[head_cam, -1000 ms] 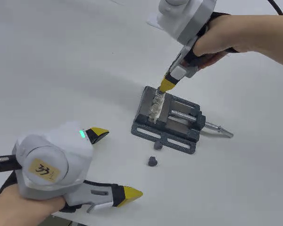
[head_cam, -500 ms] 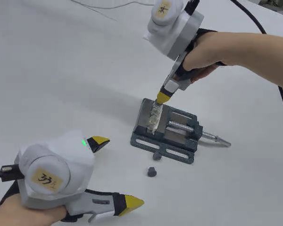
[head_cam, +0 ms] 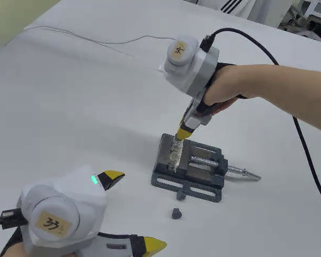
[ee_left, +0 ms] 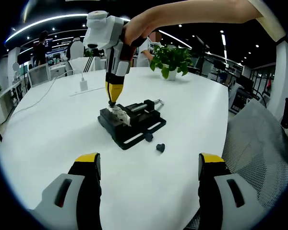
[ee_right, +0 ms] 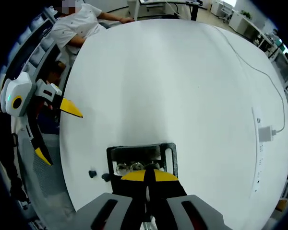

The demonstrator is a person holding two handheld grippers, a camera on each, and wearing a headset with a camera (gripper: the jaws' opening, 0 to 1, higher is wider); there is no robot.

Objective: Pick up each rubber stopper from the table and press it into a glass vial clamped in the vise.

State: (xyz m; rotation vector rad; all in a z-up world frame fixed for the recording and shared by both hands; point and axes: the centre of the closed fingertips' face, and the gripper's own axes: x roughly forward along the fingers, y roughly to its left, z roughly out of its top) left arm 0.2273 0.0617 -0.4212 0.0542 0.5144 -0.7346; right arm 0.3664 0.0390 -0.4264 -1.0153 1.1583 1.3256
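White bench (head_cam: 69, 107): glass vials (head_cam: 174, 155) are clamped in the vise (head_cam: 203, 176). Closed right claw (head_cam: 182, 135) is set at the vial mouths; left claw (head_cam: 132, 212) is held open. Two rubber stoppers (head_cam: 175, 213) lie beside the vise.

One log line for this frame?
right gripper: shut, tips at vials in vise | left gripper: open, over table | stopper: loose by vise

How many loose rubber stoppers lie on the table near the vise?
2. One stopper lies on open table in front of the vise; a second stopper sits at the vise's base edge. Others may be hidden under the right tool.
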